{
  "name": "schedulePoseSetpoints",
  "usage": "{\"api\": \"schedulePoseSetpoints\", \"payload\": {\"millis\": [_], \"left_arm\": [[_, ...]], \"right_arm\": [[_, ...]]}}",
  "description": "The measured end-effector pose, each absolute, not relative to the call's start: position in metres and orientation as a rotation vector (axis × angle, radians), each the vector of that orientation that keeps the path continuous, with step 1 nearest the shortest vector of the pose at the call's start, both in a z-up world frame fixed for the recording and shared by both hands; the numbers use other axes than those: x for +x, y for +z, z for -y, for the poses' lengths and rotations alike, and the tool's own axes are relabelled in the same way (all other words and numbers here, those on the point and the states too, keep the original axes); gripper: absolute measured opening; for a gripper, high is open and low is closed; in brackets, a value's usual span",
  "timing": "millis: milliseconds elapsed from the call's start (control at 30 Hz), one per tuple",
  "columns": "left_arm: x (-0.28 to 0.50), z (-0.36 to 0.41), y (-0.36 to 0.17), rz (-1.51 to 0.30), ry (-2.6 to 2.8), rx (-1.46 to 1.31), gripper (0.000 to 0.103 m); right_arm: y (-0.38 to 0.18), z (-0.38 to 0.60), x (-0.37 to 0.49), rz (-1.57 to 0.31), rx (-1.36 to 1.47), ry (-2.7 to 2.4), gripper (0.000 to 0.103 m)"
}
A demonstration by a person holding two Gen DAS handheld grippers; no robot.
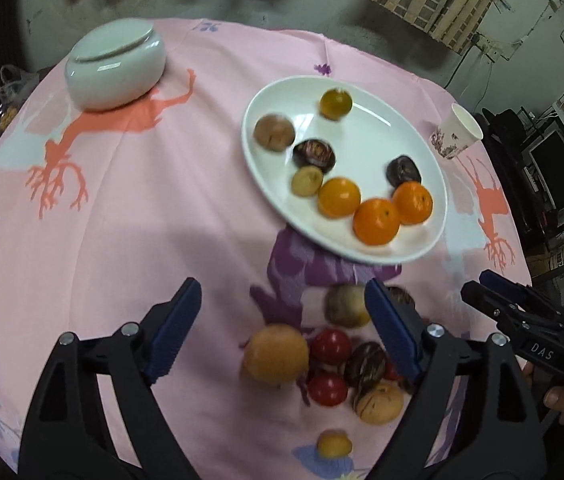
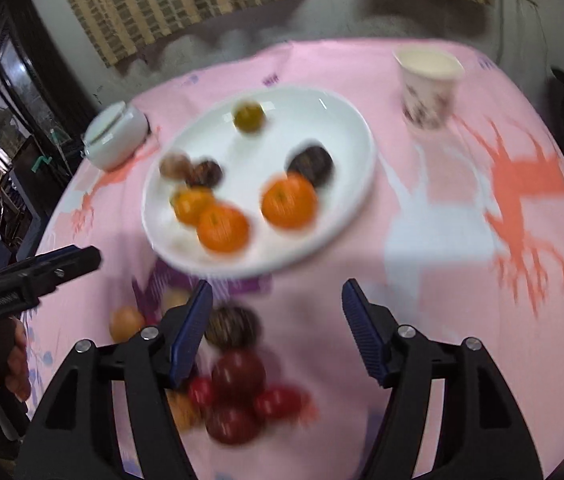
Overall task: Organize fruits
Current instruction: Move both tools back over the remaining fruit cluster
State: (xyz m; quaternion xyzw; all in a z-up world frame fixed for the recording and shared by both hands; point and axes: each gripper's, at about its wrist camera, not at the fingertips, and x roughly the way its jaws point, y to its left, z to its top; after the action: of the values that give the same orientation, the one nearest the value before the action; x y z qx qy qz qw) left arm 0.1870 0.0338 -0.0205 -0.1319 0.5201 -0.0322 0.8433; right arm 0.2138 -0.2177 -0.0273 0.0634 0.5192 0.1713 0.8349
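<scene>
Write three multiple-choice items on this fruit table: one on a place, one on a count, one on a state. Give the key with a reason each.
1. The paper cup stands:
A. on the plate
B. on the cloth beside the plate
C. inside the lidded bowl

2. Bright orange fruits on the white plate:
A. one
B. three
C. six

3. The left hand-held gripper is:
A. open and empty
B. shut on a tomato
C. shut on the cup

Key: 1 B, it sits off the plate's rim; 2 B, three lie together near the plate's front edge; 3 A, its fingers stand apart, gripping nothing.

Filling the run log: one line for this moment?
left tongs open | right tongs open | plate part-filled | loose fruit pile on cloth
</scene>
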Motion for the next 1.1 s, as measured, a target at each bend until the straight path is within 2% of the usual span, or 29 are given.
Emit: {"api": "schedulePoseSetpoints", "payload": {"millis": [233,433,733,900,1100], "left_arm": [[0.115,-0.038,-0.052,-1.217,-0.039,-0.314,0.086],[0.082,-0.020,-0.061,-1.284,-0.091,-0.250,0.086],[0.070,0.009,-0.055,-1.267,-0.170,-0.180,0.086],[0.072,0.019,-0.062,-1.321,-0.193,-0.184,0.086],[0.076,0.029,-0.069,-1.338,-0.193,-0.164,0.086]], "right_arm": [[-0.058,0.244,0.137,-1.223,0.169,0.245,0.067],[-0.059,0.239,0.104,-1.254,0.151,0.249,0.067],[-0.048,0.235,0.086,-1.241,0.161,0.312,0.067],[-0.048,0.227,0.074,-1.204,0.054,0.332,0.067],[-0.051,0.231,0.073,-1.206,0.074,0.298,0.067]]}}
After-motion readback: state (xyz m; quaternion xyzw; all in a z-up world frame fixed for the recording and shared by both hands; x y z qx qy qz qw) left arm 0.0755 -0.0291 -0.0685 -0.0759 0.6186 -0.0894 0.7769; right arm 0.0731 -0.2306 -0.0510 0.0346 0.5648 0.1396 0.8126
